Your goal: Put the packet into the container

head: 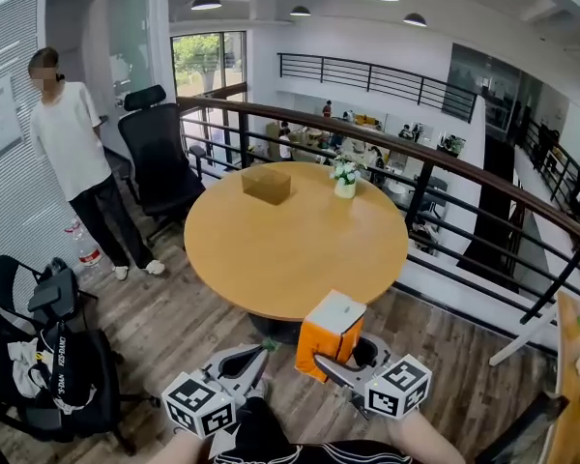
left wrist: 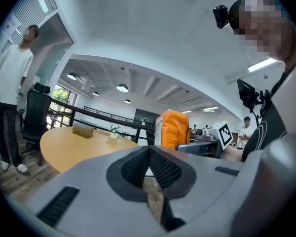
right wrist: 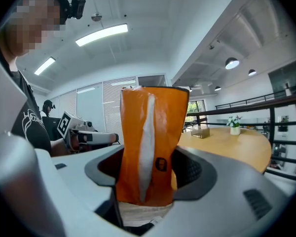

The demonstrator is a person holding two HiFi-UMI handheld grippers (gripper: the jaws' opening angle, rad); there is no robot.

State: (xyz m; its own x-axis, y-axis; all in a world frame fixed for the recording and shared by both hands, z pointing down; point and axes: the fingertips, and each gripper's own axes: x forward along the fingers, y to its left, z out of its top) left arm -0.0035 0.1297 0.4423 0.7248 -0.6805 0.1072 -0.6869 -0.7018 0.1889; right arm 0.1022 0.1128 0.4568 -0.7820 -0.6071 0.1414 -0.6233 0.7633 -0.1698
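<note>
The right claw (right wrist: 148,174) is pinching the orange packet (right wrist: 150,142) across its lower end. Its two pads press on either side, so the packet stands upright above the jaws with its white seam facing the camera. Gripping it low leaves most of the packet free above the claw, which should make it easier to tip or lower into something. In the head view the packet is in the air just short of the near edge of the round wooden counter (head: 290,249), over the floor. It is well apart from the brown box (head: 267,184) on the far side, which is probably the container, though at this distance I cannot tell if its top is open. A small vase of flowers (head: 345,177) stands near that box. The left claw (left wrist: 149,164) is pressed together on nothing and sits low beside the right one, likely just kept out of the way. The task has barely begun, since the packet must cross the whole counter.
</note>
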